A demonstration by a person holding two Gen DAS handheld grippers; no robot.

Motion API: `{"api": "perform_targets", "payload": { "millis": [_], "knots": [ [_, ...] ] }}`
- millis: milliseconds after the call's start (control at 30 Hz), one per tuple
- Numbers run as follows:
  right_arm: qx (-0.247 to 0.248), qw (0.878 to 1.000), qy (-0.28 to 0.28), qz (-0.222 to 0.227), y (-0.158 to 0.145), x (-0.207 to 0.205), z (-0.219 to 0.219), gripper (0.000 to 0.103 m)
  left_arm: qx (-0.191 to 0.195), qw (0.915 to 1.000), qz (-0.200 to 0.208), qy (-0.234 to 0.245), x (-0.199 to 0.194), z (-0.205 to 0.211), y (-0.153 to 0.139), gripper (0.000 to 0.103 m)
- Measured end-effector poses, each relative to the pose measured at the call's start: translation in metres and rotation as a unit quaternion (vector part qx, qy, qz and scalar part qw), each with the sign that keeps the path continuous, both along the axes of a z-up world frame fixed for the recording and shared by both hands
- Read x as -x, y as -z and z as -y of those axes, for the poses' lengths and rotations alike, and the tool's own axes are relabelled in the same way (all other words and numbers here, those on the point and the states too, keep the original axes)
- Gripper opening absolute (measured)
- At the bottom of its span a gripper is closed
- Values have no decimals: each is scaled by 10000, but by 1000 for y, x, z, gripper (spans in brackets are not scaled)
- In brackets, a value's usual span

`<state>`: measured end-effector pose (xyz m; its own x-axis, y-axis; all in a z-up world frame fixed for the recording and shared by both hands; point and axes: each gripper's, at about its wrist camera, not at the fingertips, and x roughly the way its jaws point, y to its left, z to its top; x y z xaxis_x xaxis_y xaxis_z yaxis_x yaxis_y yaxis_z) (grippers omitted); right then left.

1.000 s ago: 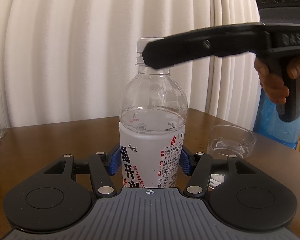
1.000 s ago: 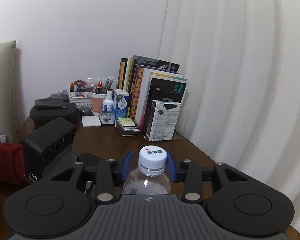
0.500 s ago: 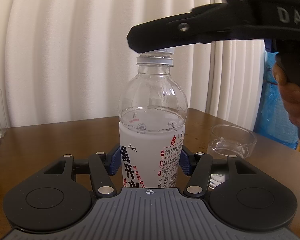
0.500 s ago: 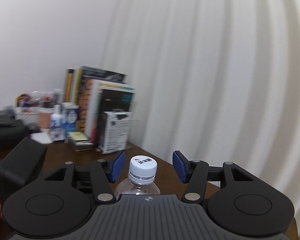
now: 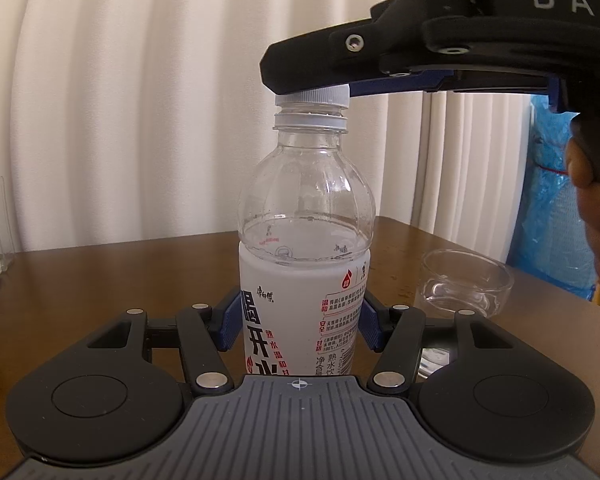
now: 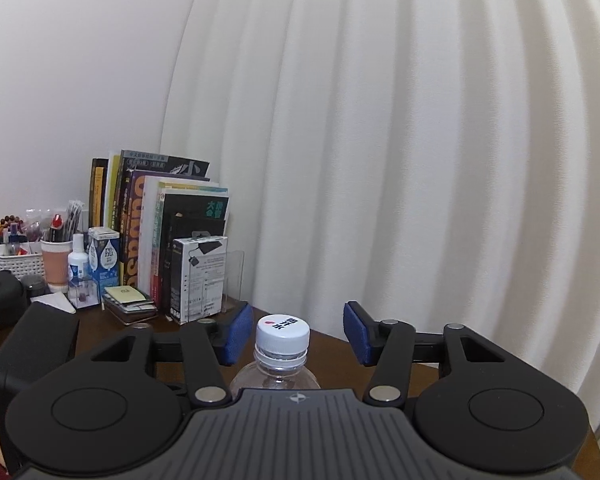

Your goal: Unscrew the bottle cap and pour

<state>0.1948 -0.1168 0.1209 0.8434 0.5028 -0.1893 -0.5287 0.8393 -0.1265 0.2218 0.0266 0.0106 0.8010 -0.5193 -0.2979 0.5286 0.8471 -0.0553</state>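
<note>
Upright on the brown surface (image 5: 100, 280): bottle (image 5: 304, 248), clamped at its label by left gripper (image 5: 300, 320). Around the white cap (image 6: 282, 332), right gripper (image 6: 296, 334), jaws closing, pads apart from it. Nearby, a glass bowl (image 5: 466, 284).

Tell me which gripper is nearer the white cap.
Right. The right gripper straddles the cap, jaws closing, pads still clear of it; the left gripper clamps the bottle lower down.

left wrist view: low, close, level at bottle (image 5: 304, 248) body, facing curtain. right wrist view: close above cap (image 6: 283, 333), facing books. both share bottle.
</note>
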Motion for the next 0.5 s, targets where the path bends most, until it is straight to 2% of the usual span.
{"api": "perform_targets", "payload": {
  "millis": [167, 367, 500],
  "knots": [
    [21, 9999, -69, -107, 2, 2, -3, 32, -5, 10000, -5, -9, 0, 0, -1, 58],
    [175, 9993, -294, -132, -1, 0, -1, 32, 16, 10000, -27, -7, -2, 0, -3, 58],
    [296, 9955, -843, -329, -8, -12, 11, 32, 8, 10000, -18, 0, -1, -1, -3, 58]
  ]
}}
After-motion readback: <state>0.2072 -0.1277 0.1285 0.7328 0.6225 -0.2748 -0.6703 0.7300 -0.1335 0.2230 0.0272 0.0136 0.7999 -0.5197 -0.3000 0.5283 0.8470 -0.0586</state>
